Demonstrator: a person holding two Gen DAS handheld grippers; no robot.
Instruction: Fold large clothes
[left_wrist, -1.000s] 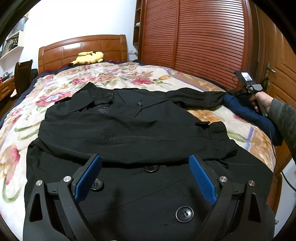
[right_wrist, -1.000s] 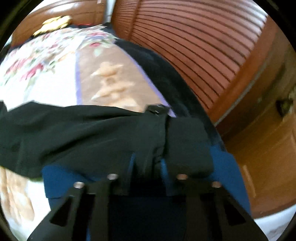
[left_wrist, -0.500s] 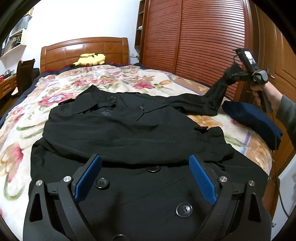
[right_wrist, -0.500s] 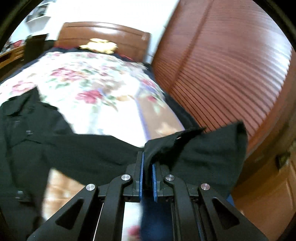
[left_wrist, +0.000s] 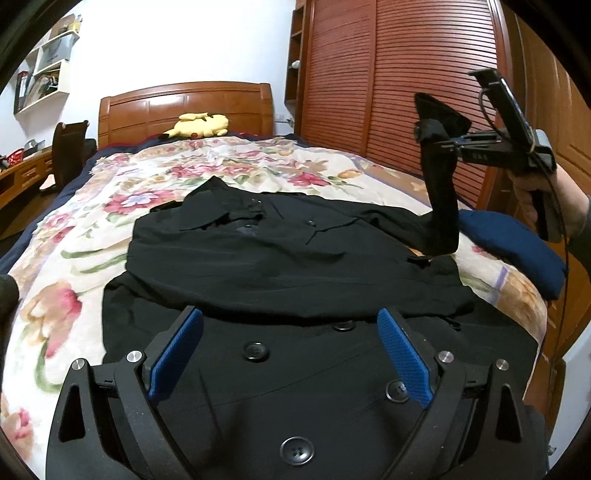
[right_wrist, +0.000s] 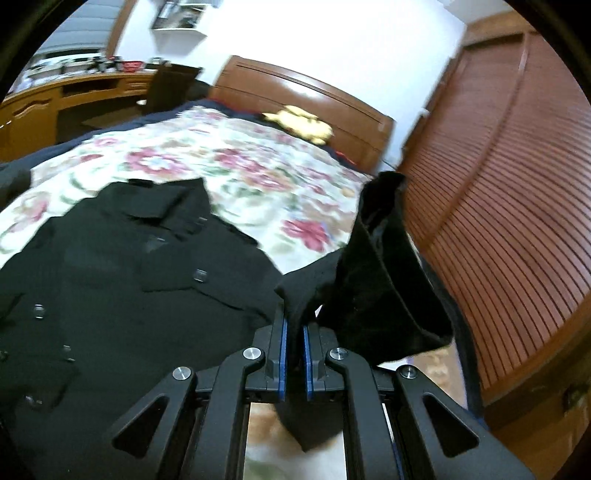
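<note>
A black buttoned coat (left_wrist: 295, 266) lies spread on the flowered bedspread (left_wrist: 92, 229), collar toward the headboard. My left gripper (left_wrist: 291, 354) hovers open over the coat's lower front, nothing between its blue pads. At the right, my right gripper (left_wrist: 448, 142) is shut on the coat's right sleeve (left_wrist: 439, 206) near the cuff and holds it up above the bed. In the right wrist view the sleeve cuff (right_wrist: 380, 280) stands up beyond the shut right gripper (right_wrist: 293, 332), and the coat (right_wrist: 110, 280) lies to the left.
A folded dark blue garment (left_wrist: 517, 243) lies at the bed's right edge under the raised sleeve. A yellow plush toy (left_wrist: 199, 125) rests by the wooden headboard (left_wrist: 184, 103). Slatted wooden wardrobe doors (left_wrist: 406, 74) stand right; a chair and desk (right_wrist: 92, 96) stand left.
My right gripper closed on the sleeve cuff, lifted it off the blue garment and swung it up and in over the bed. The left gripper drifted slightly and stayed open.
</note>
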